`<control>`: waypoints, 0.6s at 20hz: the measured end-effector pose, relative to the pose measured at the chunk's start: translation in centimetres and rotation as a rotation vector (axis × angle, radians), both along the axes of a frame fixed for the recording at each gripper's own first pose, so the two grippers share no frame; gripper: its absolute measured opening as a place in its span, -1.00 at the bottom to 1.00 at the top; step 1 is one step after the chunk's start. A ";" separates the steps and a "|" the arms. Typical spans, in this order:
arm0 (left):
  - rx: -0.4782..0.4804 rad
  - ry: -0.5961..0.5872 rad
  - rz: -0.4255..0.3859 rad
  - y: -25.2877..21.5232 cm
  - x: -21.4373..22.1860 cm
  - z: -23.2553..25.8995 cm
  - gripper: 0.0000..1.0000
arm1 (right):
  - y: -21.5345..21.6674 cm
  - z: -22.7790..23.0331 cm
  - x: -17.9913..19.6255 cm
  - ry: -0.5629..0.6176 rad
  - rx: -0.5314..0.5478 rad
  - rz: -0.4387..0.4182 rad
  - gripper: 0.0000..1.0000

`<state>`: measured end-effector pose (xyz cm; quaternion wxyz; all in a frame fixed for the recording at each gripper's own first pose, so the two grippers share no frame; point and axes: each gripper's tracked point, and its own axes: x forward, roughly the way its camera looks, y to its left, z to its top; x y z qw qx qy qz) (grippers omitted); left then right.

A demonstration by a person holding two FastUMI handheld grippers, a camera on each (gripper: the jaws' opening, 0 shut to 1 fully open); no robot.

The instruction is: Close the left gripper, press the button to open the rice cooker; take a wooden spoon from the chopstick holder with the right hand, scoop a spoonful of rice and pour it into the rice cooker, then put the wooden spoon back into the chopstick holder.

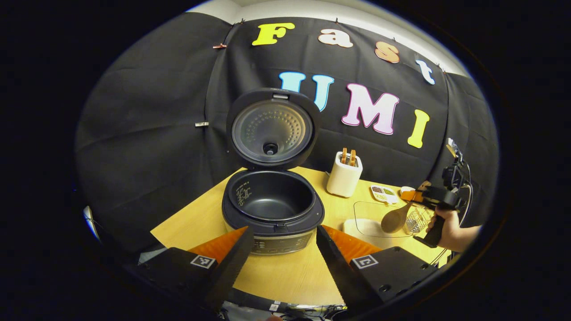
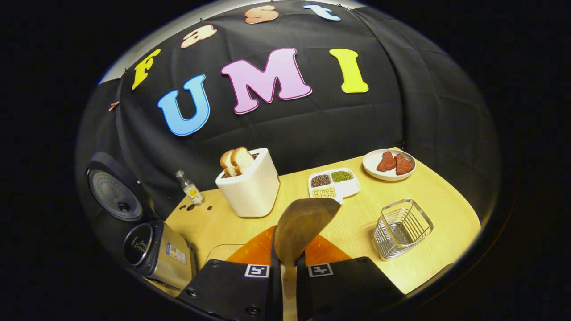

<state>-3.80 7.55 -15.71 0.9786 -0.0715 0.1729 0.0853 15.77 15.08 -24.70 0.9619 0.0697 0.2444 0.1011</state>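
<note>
rice cooker (image 1: 273, 209) lid is up, inner pot looks empty, so the button press is done. left gripper (image 1: 281, 256) hangs in front of the cooker with fingers spread, holding nothing. right gripper (image 2: 285, 272) is clamped on the wooden spoon (image 2: 302, 225) handle, bowl pointing forward and looks empty. wire chopstick holder (image 2: 401, 229) stands empty just to the right, so the spoon is out. left view shows the spoon near a clear container (image 1: 370, 218). left to do, i'd say: scoop rice, pour into cooker, return spoon
</note>
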 end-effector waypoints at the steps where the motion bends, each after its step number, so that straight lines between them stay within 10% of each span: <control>1: -0.002 0.005 0.005 0.2 -0.3 -0.4 0.91 | 0.3 -0.6 -0.2 0.010 -0.009 0.000 -0.67; 12: -0.051 0.009 0.063 3.3 -0.5 -0.9 0.91 | 7.5 -2.6 -2.9 0.133 0.084 0.042 -0.67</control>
